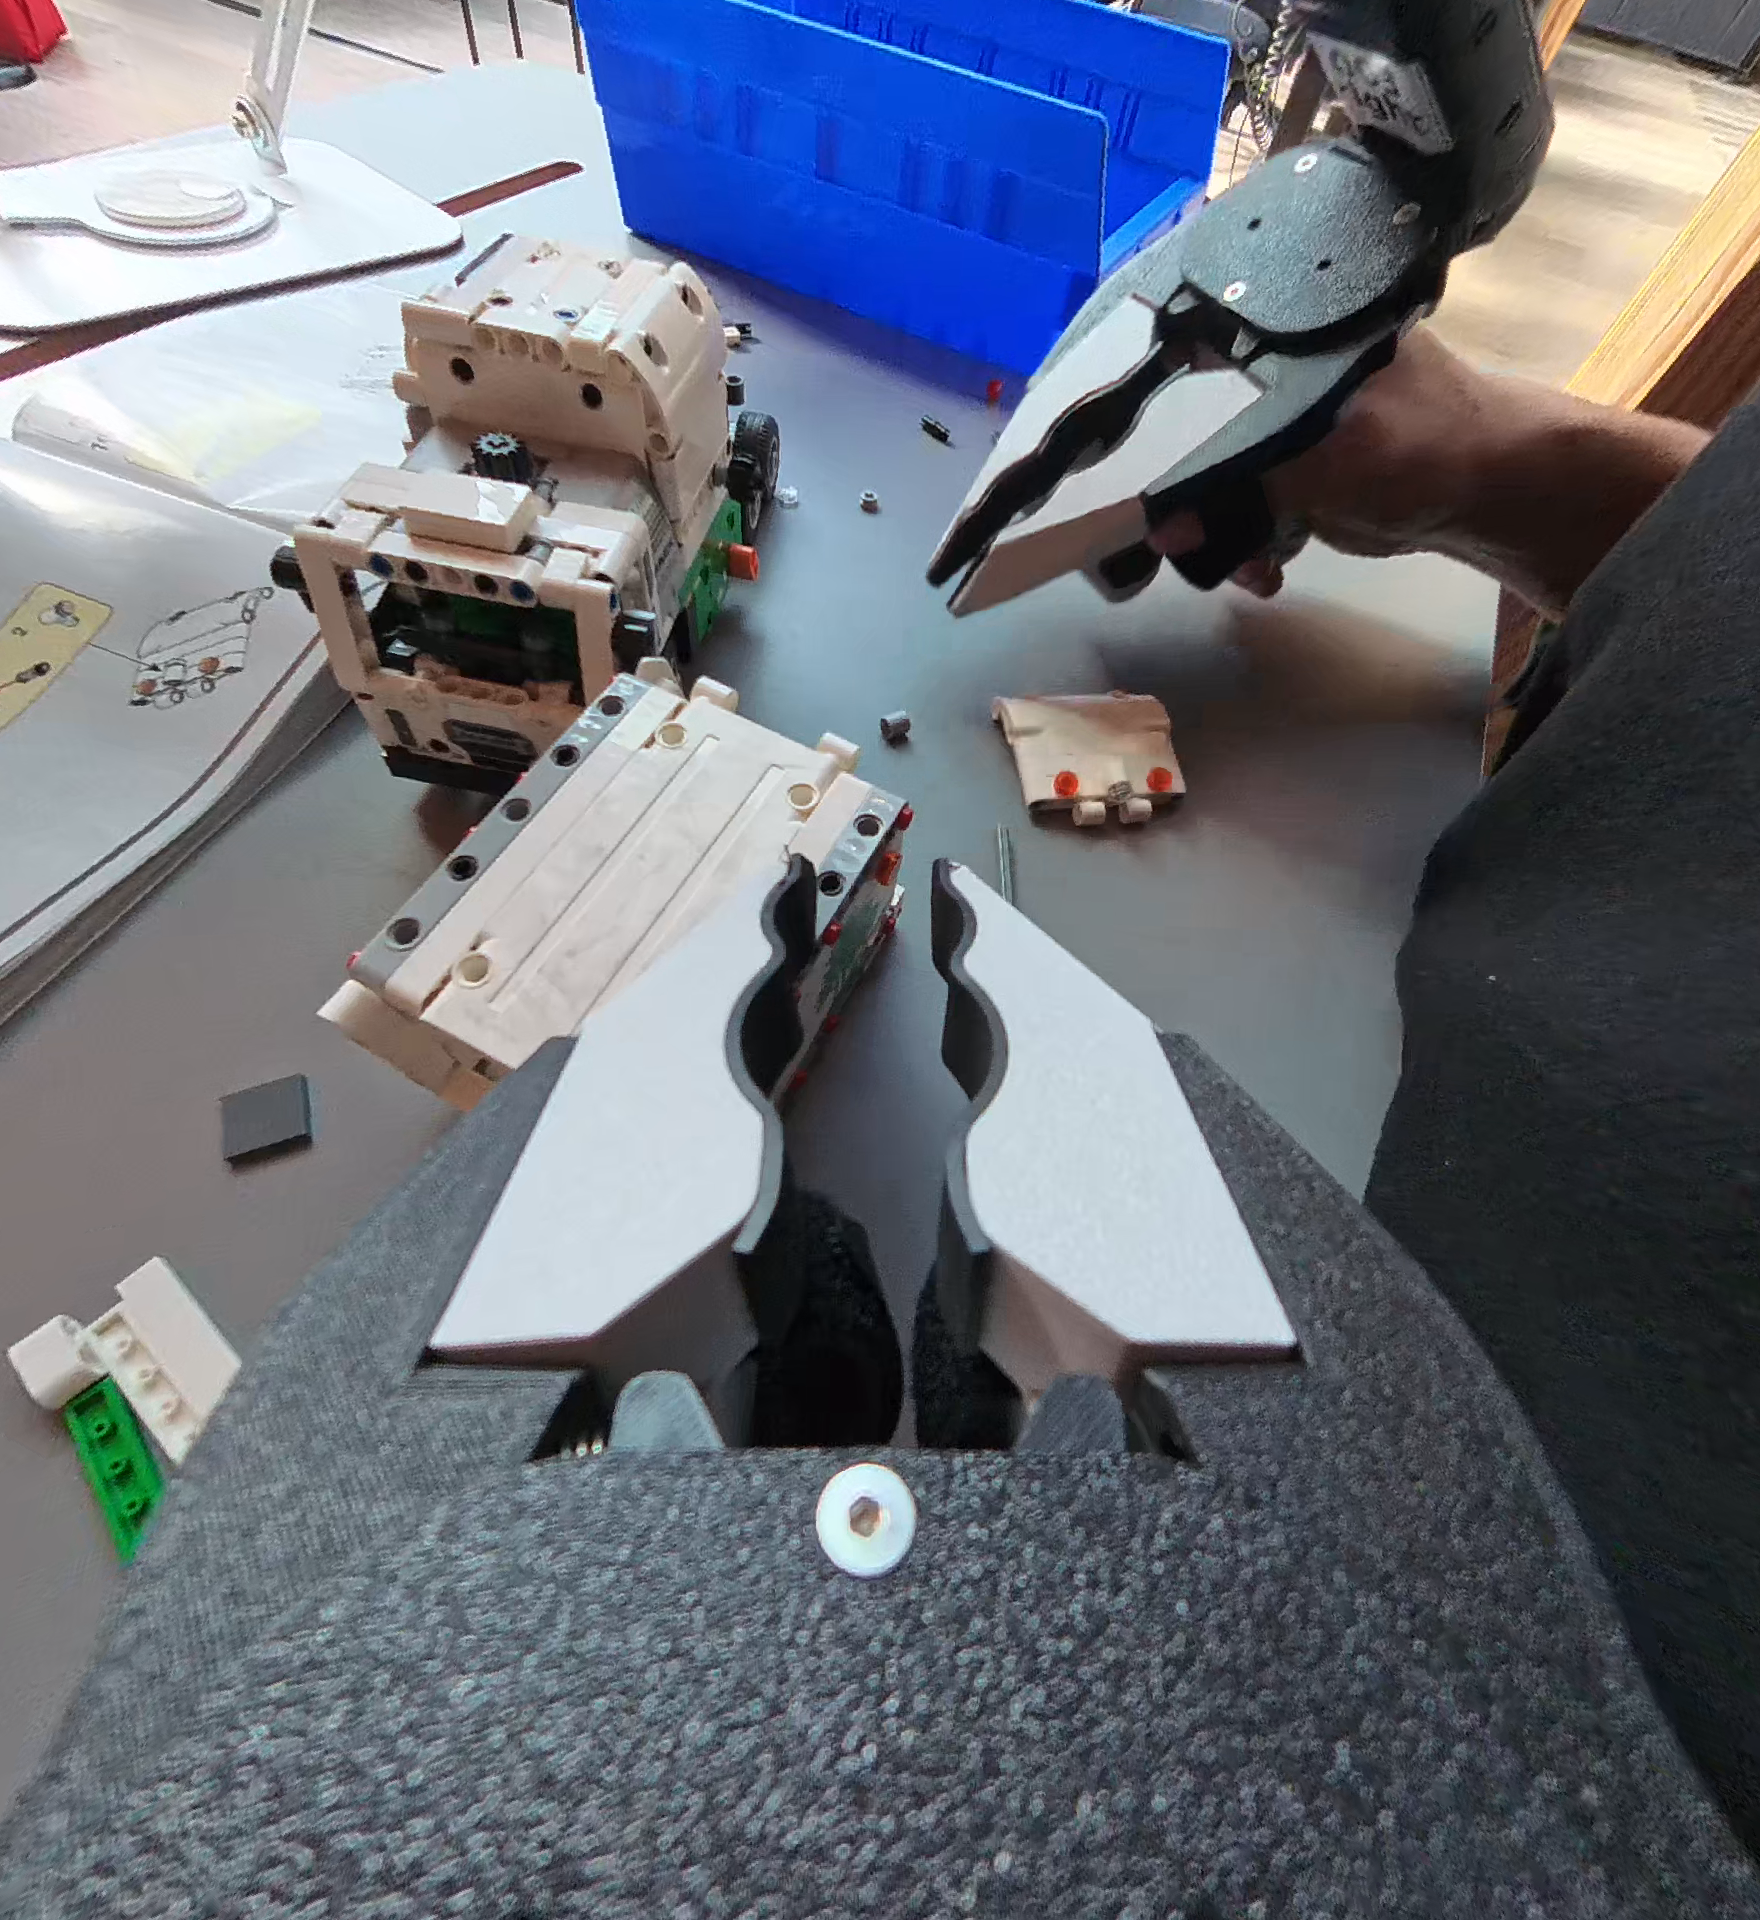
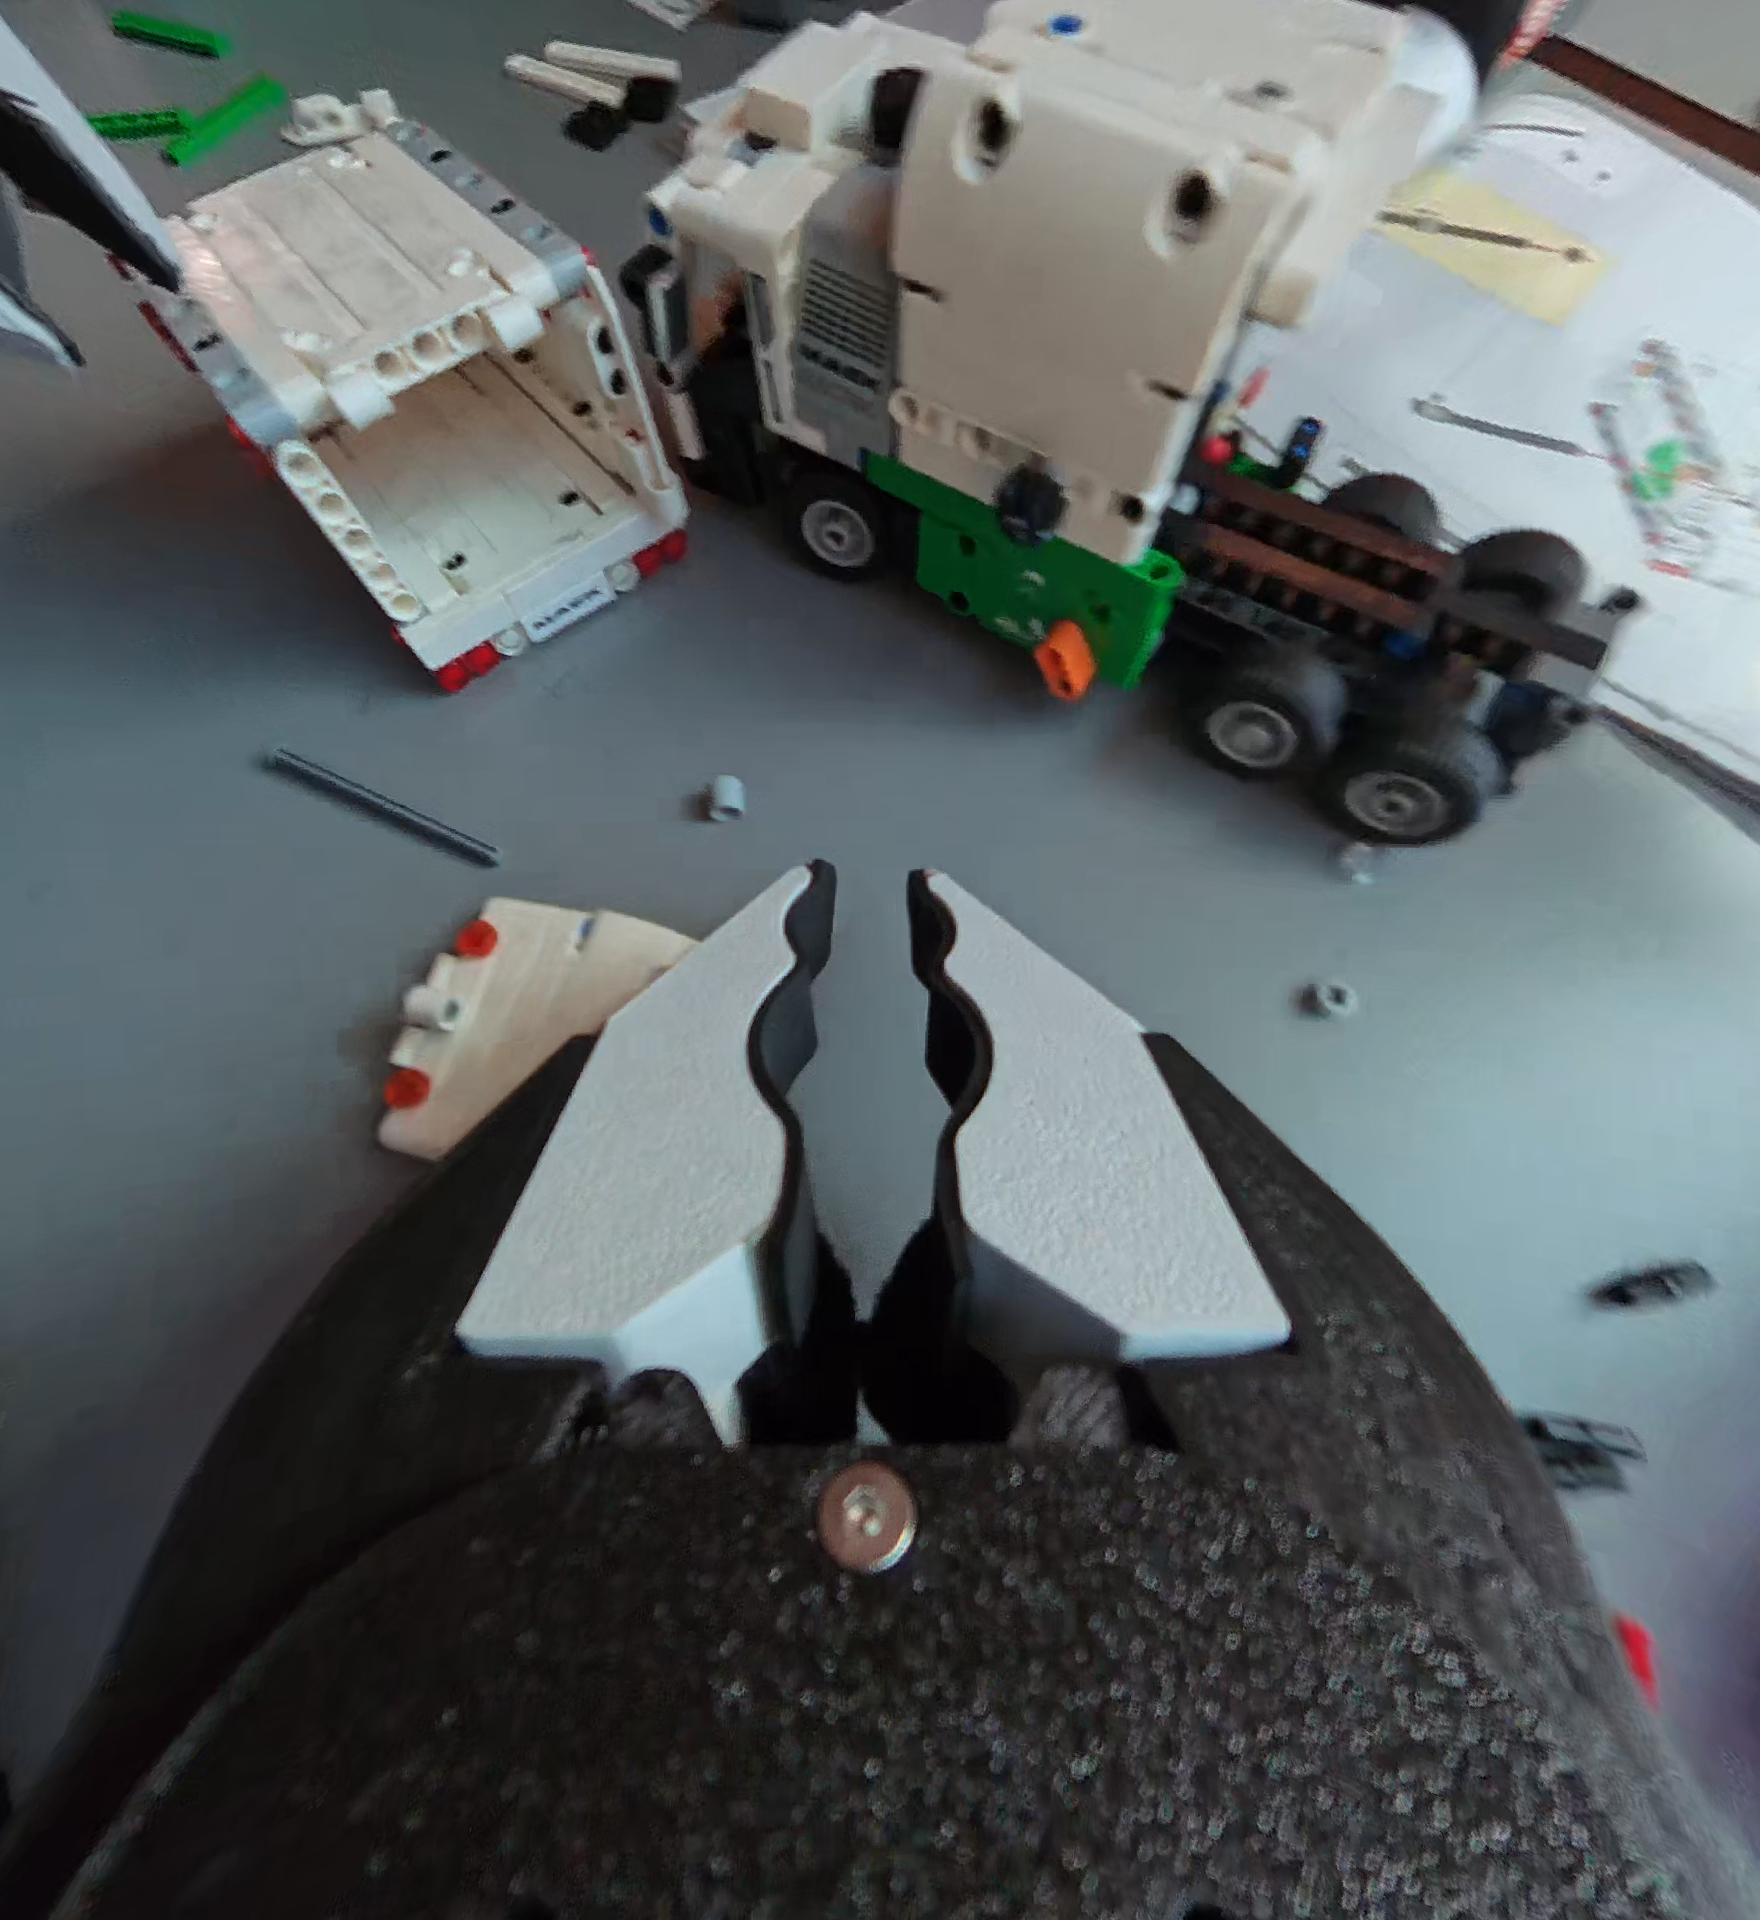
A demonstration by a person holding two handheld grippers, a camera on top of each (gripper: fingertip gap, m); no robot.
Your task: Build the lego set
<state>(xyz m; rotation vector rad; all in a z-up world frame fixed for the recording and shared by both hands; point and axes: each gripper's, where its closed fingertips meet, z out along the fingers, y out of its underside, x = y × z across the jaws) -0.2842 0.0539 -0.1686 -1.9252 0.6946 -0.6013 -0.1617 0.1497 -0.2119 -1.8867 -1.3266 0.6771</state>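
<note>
The white and green lego truck [image 1: 533, 499] stands on the dark table; it also shows in the right wrist view [image 2: 1011, 343]. Its separate white box body [image 1: 627, 883] lies tilted in front of it, open end showing in the right wrist view [image 2: 460, 447]. My left gripper [image 1: 871, 883] is open and empty, its left finger over the box's near corner. My right gripper [image 2: 871, 878] is open a little and empty, above the table; it also shows in the left wrist view [image 1: 949, 587]. A small white panel with red studs [image 2: 502, 1018] lies beside its left finger.
A blue bin [image 1: 855, 156] stands at the back. An open instruction booklet [image 1: 76, 675] lies left of the truck. Loose parts lie about: a grey bush [image 2: 722, 798], a black axle [image 2: 377, 805], a dark tile [image 1: 268, 1117], a white and green piece [image 1: 128, 1361]. The tips of one gripper are about 15 centimeters away from the tips of the other. The grey bush [image 2: 722, 798] is about 4 centimeters from my right fingertips. Look for it in the left wrist view [image 1: 899, 724] too.
</note>
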